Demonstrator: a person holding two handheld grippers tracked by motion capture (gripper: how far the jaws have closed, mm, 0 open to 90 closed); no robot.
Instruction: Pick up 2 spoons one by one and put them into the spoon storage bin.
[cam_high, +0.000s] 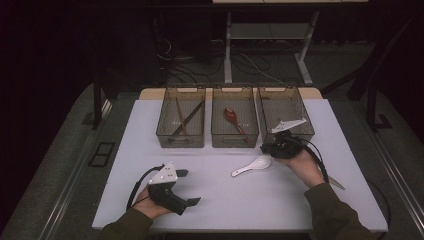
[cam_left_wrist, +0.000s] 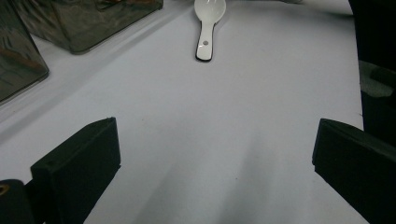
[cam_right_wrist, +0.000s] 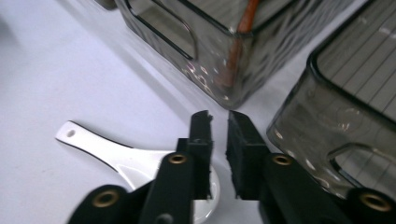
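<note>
Fingers of the right gripper (cam_right_wrist: 218, 154) stand nearly closed, a narrow slit between them and nothing held, poised directly over the bowl of a white ceramic spoon (cam_high: 251, 166) that lies on the white surface (cam_high: 225, 200) just in front of the middle and right bins. In the right gripper view the spoon (cam_right_wrist: 135, 161) runs from its bowl, partly hidden beneath the fingers, out to a handle with a small hole at its tip; in the high view that long axis slants from the bowl near the right hand down toward the surface's near edge and the person's left. The right gripper (cam_high: 281, 145) is plainly the nearer one; the left gripper (cam_high: 187, 187) rests well apart near the front-left part of the surface, its fingers (cam_left_wrist: 77, 170) spread wide and empty, with the spoon (cam_left_wrist: 208, 28) seen handle-first far ahead of it. Three smoky transparent bins sit in a row along the far edge: the left bin (cam_high: 181, 137) holds what appear to be chopsticks, the middle bin (cam_high: 235, 140) a reddish-brown wooden spoon (cam_high: 235, 121), and the right bin (cam_high: 280, 100) looks empty, though the right gripper's plate covers part of it. Any pick-up would likely call for the right fingers to open wider first.
</note>
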